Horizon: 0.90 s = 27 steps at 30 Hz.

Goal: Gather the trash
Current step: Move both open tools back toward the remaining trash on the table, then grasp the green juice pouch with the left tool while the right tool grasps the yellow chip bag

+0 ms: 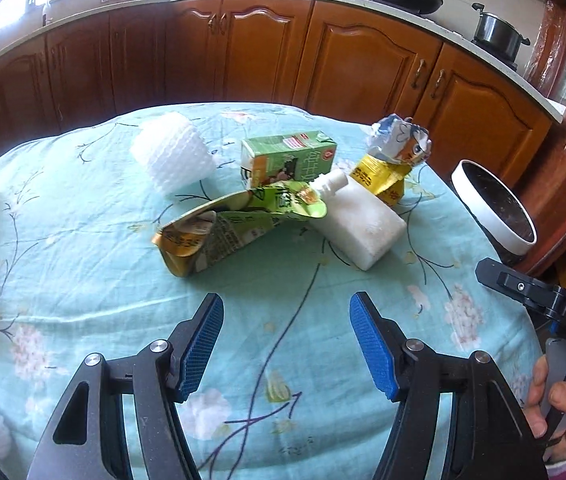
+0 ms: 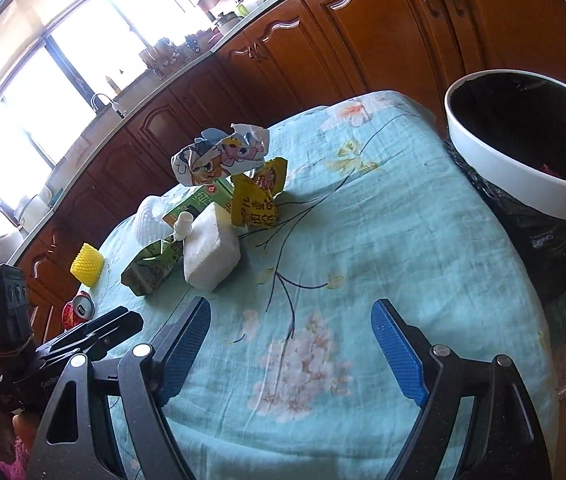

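Trash lies clustered mid-table on the floral cloth (image 1: 83,240), and I go through it from biggest down. The bin (image 2: 523,184), black-lined with a white rim, stands at the table's right edge, nearest my right gripper (image 2: 291,344). The white plastic bottle (image 1: 363,224) lies on its side, cap end pointing away and left. The crushed green carton (image 1: 219,236) sprawls across in front of my left gripper (image 1: 287,340), its long axis running left to right, so I judge it the closest pick for the left hand. Behind it sits a second green carton (image 1: 291,156), a white foam net (image 1: 171,156) and a crumpled yellow wrapper (image 1: 395,164). Both grippers are spread wide, holding nothing.
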Available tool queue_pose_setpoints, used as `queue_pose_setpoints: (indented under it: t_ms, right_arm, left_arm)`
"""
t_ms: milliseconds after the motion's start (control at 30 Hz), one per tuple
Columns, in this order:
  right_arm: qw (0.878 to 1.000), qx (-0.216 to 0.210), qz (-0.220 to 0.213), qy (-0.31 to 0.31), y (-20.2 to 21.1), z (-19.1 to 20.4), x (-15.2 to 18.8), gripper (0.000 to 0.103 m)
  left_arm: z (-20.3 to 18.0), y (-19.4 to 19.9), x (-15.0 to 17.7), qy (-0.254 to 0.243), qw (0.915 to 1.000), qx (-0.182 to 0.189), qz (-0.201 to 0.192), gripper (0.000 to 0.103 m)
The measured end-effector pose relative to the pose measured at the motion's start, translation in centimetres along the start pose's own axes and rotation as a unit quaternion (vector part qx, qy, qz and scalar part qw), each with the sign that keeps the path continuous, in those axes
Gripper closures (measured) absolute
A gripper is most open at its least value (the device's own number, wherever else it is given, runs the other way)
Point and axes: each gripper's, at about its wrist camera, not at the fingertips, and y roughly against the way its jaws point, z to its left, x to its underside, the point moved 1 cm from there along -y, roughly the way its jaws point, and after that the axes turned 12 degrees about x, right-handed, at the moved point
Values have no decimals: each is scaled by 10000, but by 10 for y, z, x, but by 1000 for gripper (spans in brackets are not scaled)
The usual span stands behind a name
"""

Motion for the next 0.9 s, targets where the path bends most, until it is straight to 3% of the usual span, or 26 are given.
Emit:
queue_pose_setpoints:
  t_ms: [300, 367, 433, 633, 700, 800, 867, 900]
  right_arm:
    - [9992, -25, -19, 391, -24, 30, -17, 18]
    - [9989, -18, -15, 462, -34, 36, -25, 18]
    - [9989, 16, -28, 475, -43, 38, -35, 18]
    - [9992, 91, 68, 388, -74, 42, -61, 21]
    - [9989, 157, 76, 445, -82, 45, -66, 26]
    - [9984, 244, 178, 487, -96, 48, -71, 43]
    - [9983, 236, 203, 498, -100, 49, -72, 68]
    - [9983, 223, 193, 508, -98, 50, -72, 74]
  left_arm:
    - [22, 18, -26, -169, 9981, -507, -311, 37]
    - [25, 17, -30, -321, 9975, -548, -313, 33]
    - [24, 9, -34, -548, 9965, -595, -212, 28]
    - [30, -31, -42, -1044, 9925, -576, 270, 27]
    - [34, -43, -45, -1122, 9912, -601, 362, 27]
    - [35, -60, -48, -1163, 9906, -496, 513, 28]
    - [33, -68, -48, -1229, 9898, -421, 589, 32]
    - [31, -71, -48, -1299, 9888, -443, 591, 40]
